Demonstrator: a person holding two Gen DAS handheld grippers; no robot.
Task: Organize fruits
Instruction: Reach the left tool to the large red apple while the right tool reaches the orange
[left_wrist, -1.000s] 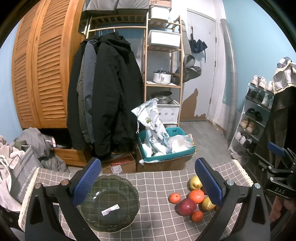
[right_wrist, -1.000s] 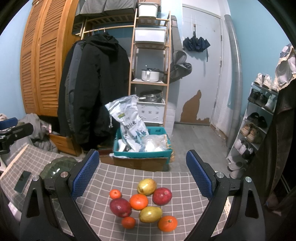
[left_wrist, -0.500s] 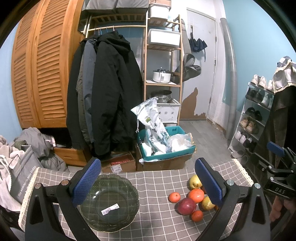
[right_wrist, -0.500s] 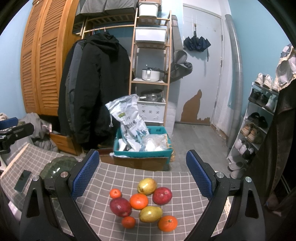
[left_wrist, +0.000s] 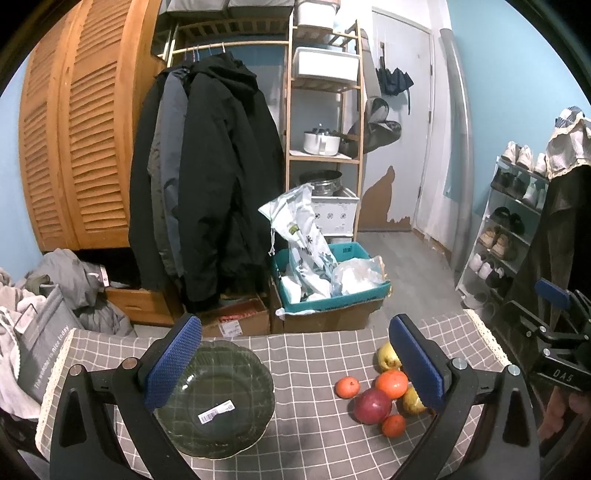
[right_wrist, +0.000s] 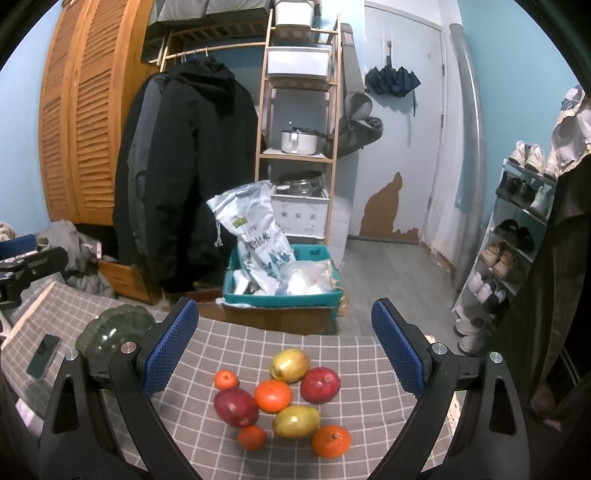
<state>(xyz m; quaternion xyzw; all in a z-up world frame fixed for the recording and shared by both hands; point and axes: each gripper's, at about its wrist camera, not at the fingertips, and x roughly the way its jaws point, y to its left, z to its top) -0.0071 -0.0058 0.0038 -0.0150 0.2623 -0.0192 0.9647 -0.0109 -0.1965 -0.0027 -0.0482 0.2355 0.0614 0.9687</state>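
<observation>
A pile of fruit lies on the grey checked tablecloth (right_wrist: 354, 432): a dark red apple (right_wrist: 235, 407), a second red apple (right_wrist: 320, 384), oranges (right_wrist: 273, 396), small tangerines (right_wrist: 226, 380) and yellow-green pears (right_wrist: 295, 421). The pile also shows at the right of the left wrist view (left_wrist: 373, 405). A dark green glass plate (left_wrist: 218, 397) with a white sticker lies empty to the left. My right gripper (right_wrist: 284, 347) is open above the fruit. My left gripper (left_wrist: 295, 363) is open, above the cloth between plate and fruit.
A black phone (right_wrist: 43, 355) lies on the cloth left of the plate (right_wrist: 114, 328). Beyond the table's far edge stand a teal box with bags (right_wrist: 280, 284), hanging coats (right_wrist: 184, 177), a wooden shelf and a shoe rack (right_wrist: 517, 236).
</observation>
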